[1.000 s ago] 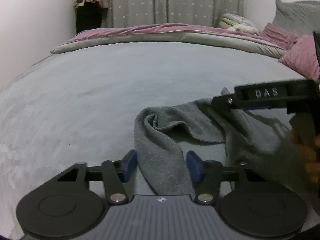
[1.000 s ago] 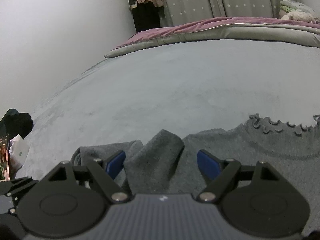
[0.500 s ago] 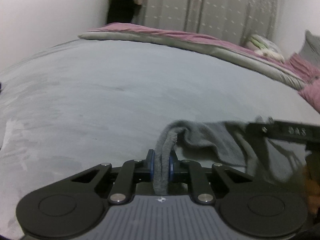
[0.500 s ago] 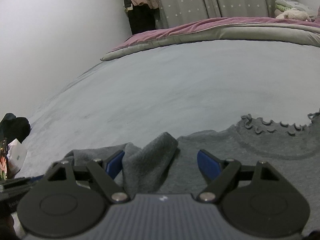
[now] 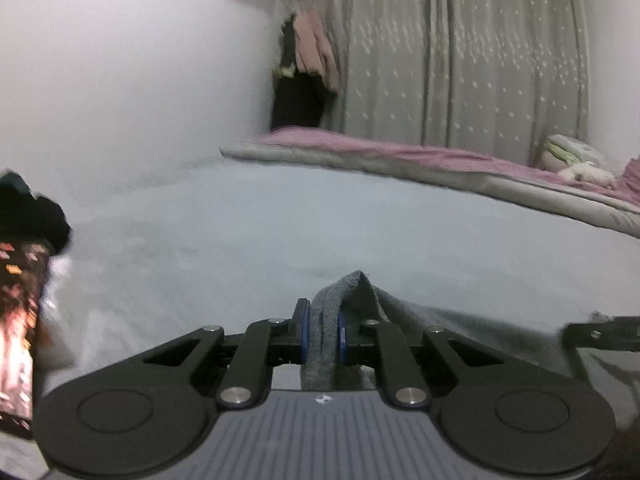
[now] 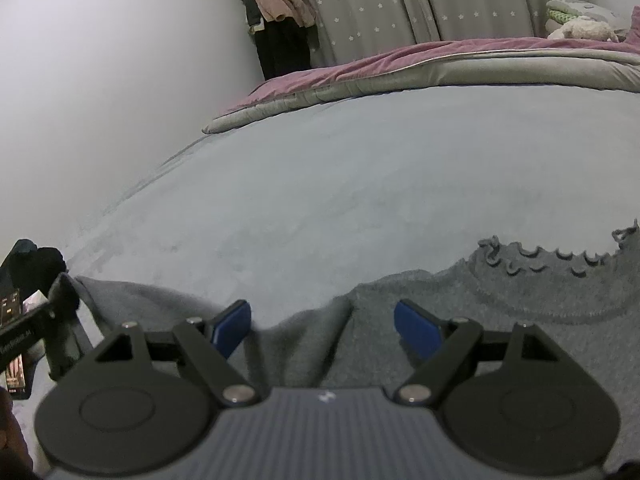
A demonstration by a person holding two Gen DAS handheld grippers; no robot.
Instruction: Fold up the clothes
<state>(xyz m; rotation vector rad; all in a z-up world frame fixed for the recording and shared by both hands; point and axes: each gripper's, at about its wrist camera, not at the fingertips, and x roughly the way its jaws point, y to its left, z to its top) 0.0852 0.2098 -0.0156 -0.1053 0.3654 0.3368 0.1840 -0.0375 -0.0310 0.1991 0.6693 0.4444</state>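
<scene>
Left gripper [image 5: 323, 330] lifted, clamped on grey sweater [image 6: 500, 304] sleeve; right gripper [image 6: 322, 324] stays wide apart.

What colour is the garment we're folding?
Grey knit sweater with a ruffled edge, clearest in the right wrist view.

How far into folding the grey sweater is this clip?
Early. Done: the grey sweater lies spread on the bed, ruffled edge flat. In hand: the left claw is clamped on its sleeve. Left: the right claw hovers open above the body; no fold is visible yet.
</scene>
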